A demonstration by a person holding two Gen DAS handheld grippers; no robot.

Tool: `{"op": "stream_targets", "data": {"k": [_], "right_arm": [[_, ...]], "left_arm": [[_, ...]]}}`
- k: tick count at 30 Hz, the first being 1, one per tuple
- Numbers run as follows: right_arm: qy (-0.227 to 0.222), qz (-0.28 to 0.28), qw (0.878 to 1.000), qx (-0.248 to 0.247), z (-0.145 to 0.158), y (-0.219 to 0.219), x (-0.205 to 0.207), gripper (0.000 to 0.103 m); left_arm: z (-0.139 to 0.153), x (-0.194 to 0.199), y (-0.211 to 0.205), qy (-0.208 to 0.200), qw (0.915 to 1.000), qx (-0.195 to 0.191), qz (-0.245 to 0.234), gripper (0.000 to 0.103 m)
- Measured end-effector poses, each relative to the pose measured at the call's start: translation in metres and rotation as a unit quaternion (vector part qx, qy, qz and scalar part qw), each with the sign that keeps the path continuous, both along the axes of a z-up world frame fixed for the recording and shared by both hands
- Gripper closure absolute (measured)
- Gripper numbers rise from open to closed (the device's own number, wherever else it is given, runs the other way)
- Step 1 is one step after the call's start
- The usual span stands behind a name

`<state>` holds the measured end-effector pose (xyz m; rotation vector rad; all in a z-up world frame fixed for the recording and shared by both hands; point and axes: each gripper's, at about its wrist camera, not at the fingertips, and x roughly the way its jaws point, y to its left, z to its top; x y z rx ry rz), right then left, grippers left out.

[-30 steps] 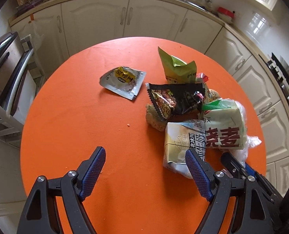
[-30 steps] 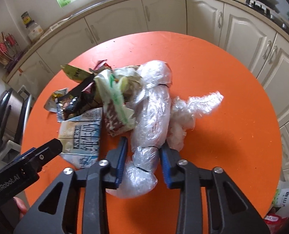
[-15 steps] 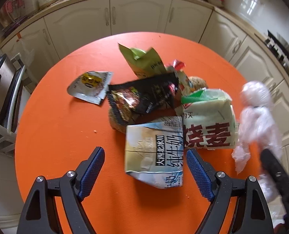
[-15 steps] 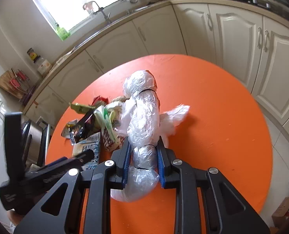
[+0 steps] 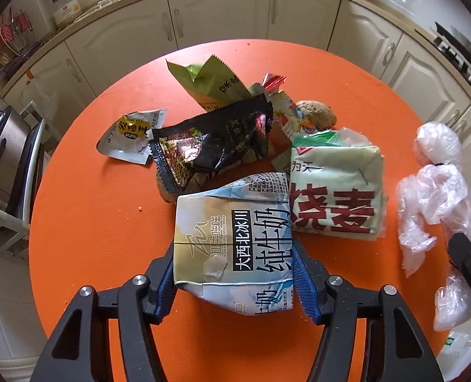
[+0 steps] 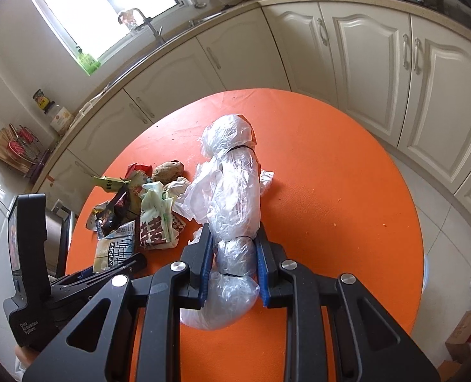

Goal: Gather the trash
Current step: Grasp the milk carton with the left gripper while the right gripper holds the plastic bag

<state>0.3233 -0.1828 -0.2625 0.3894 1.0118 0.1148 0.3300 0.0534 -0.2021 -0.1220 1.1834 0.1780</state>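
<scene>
On the orange desk (image 5: 86,222), wrappers (image 5: 210,146) are not collected yet. The left claw (image 5: 235,281) is closing on the milk carton (image 5: 232,242), which lies between its jaws. The right claw (image 6: 234,267) grips the plastic bag bundle (image 6: 232,191) above the desk.

Left tool (image 5: 235,281) points steeply down, jaws closing around a carton (image 5: 234,242), pads at its sides. Right tool (image 6: 234,265), at its 3 o'clock, is clamped on a plastic bundle (image 6: 232,203).
</scene>
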Motion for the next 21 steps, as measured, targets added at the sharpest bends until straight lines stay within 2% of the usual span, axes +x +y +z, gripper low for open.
{"op": "stream_targets", "data": {"k": [9, 17, 21], "right_arm": [[-0.025, -0.013, 1.000, -0.004, 0.023, -0.008, -0.028, 0.080], [-0.037, -0.018, 0.999, 0.013, 0.040, -0.020, -0.058, 0.080], [-0.049, -0.031, 0.998, 0.012, 0.050, -0.031, -0.080, 0.080]], "left_arm": [[0.027, -0.031, -0.016, -0.037, 0.9992, -0.006, -0.015, 0.044], [0.050, -0.059, -0.023, -0.059, 0.9979, -0.012, -0.024, 0.044], [0.066, -0.076, -0.039, -0.078, 0.9959, -0.014, -0.043, 0.044]]}}
